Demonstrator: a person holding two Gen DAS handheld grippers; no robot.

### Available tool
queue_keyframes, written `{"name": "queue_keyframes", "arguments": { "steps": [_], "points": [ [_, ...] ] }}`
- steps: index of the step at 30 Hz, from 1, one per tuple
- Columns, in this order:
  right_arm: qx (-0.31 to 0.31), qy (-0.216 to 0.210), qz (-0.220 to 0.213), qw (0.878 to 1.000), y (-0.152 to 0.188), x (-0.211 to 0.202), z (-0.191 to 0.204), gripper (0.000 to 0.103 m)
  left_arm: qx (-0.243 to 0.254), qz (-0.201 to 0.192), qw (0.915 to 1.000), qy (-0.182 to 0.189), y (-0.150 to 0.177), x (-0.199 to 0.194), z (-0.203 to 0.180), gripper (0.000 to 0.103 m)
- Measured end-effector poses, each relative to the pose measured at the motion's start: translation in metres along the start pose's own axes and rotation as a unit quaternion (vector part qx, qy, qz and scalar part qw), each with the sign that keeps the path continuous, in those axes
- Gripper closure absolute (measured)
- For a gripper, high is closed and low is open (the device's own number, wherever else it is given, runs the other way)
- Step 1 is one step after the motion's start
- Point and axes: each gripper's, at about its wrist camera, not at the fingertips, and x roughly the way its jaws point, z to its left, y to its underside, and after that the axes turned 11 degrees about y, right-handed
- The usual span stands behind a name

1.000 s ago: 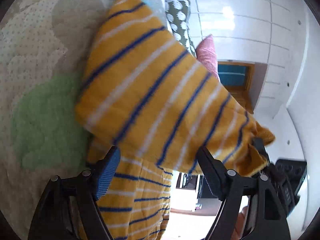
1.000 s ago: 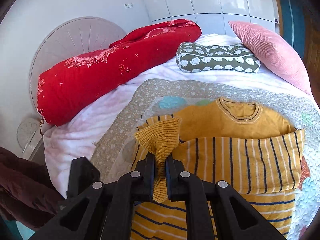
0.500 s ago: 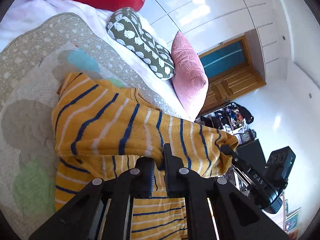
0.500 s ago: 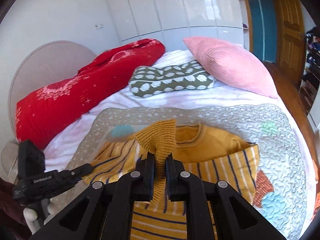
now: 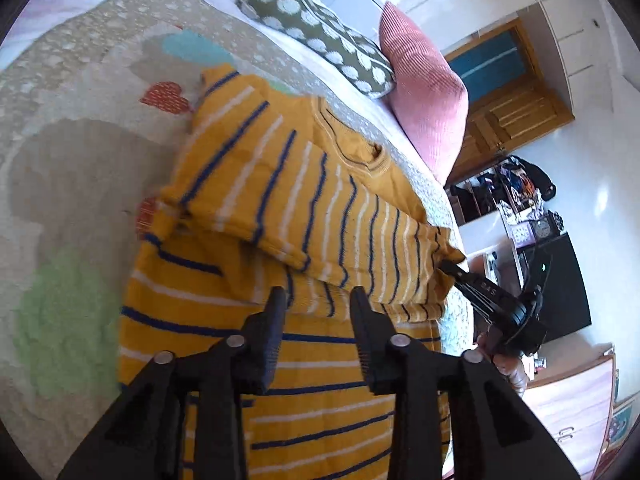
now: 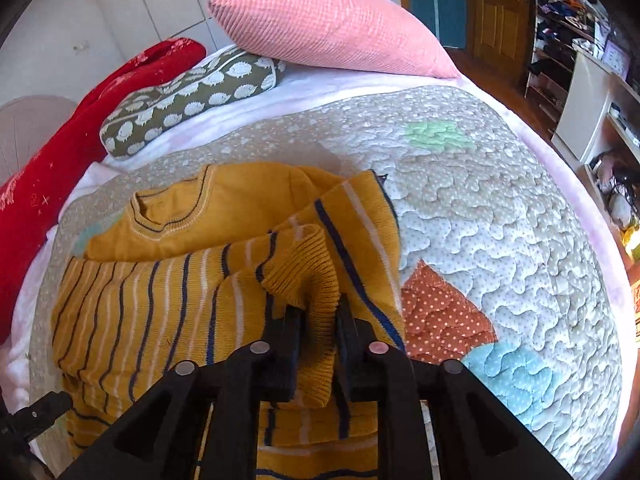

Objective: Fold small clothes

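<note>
A small mustard-yellow sweater (image 5: 304, 364) with blue and white stripes lies on a quilted mat (image 5: 80, 152) on the bed. One sleeve (image 5: 288, 196) is folded across its chest. My left gripper (image 5: 318, 300) hovers just above the sweater's middle, jaws apart and empty. My right gripper (image 6: 318, 316) is shut on the ribbed sleeve cuff (image 6: 308, 276) and holds it over the sweater's right edge. The right gripper also shows in the left wrist view (image 5: 444, 266), at the sleeve's end. The collar (image 6: 168, 216) points toward the pillows.
A pink pillow (image 6: 332, 28), a green patterned cushion (image 6: 192, 100) and a red bolster (image 6: 60, 152) lie at the head of the bed. The mat's right part (image 6: 500, 220) is bare quilt. Shelves and a wooden door (image 6: 500, 8) stand beyond the bed.
My left gripper has opened and let go of the sleeve. My right gripper has carried the cuff to the right, and the sleeve now lies flat across the sweater.
</note>
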Motion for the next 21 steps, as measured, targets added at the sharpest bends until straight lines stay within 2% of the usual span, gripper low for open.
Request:
{"name": "queue_keyframes", "arguments": {
  "steps": [1, 3, 5, 7, 9, 12, 14, 17, 18, 19, 21],
  "points": [
    [0.012, -0.004, -0.006, 1.000, 0.001, -0.005, -0.005, 0.060, -0.010, -0.018, 0.9998, -0.009, -0.003, -0.014, 0.008, 0.061],
    [0.023, -0.005, -0.025, 0.999, 0.004, -0.018, -0.017, 0.047, -0.028, -0.037, 0.9987, -0.020, -0.012, -0.025, 0.022, 0.061],
    [0.022, -0.002, -0.040, 0.999, 0.009, -0.029, -0.025, 0.047, -0.049, -0.046, 0.9971, -0.035, -0.018, -0.032, 0.035, 0.054],
    [0.015, -0.006, -0.042, 0.999, 0.017, -0.036, -0.030, 0.047, -0.049, -0.046, 0.9956, -0.065, -0.027, -0.023, 0.042, 0.048],
    [0.016, -0.014, -0.035, 0.999, 0.026, -0.038, -0.037, 0.047, -0.035, -0.029, 0.9942, -0.097, -0.034, -0.004, 0.042, 0.047],
    [0.022, -0.020, -0.021, 0.999, 0.041, -0.037, -0.046, 0.047, 0.002, 0.004, 0.9920, -0.126, -0.041, 0.027, 0.029, 0.047],
    [0.021, -0.014, -0.018, 1.000, 0.050, -0.037, -0.051, 0.047, 0.035, 0.026, 0.9863, -0.159, -0.042, 0.040, 0.017, 0.086],
    [0.015, 0.004, -0.019, 1.000, 0.060, -0.035, -0.057, 0.047, 0.018, 0.011, 0.9833, -0.181, -0.050, 0.031, 0.020, 0.086],
    [0.015, 0.008, -0.019, 1.000, 0.062, -0.034, -0.059, 0.047, 0.016, 0.005, 0.9808, -0.194, -0.050, 0.026, 0.023, 0.087],
    [0.016, 0.010, -0.018, 1.000, 0.064, -0.034, -0.061, 0.047, 0.018, -0.004, 0.9757, -0.218, -0.051, 0.021, 0.028, 0.094],
    [0.019, 0.006, -0.017, 1.000, 0.065, -0.034, -0.063, 0.047, 0.016, -0.005, 0.9713, -0.237, -0.050, 0.015, 0.039, 0.093]
  ]
}}
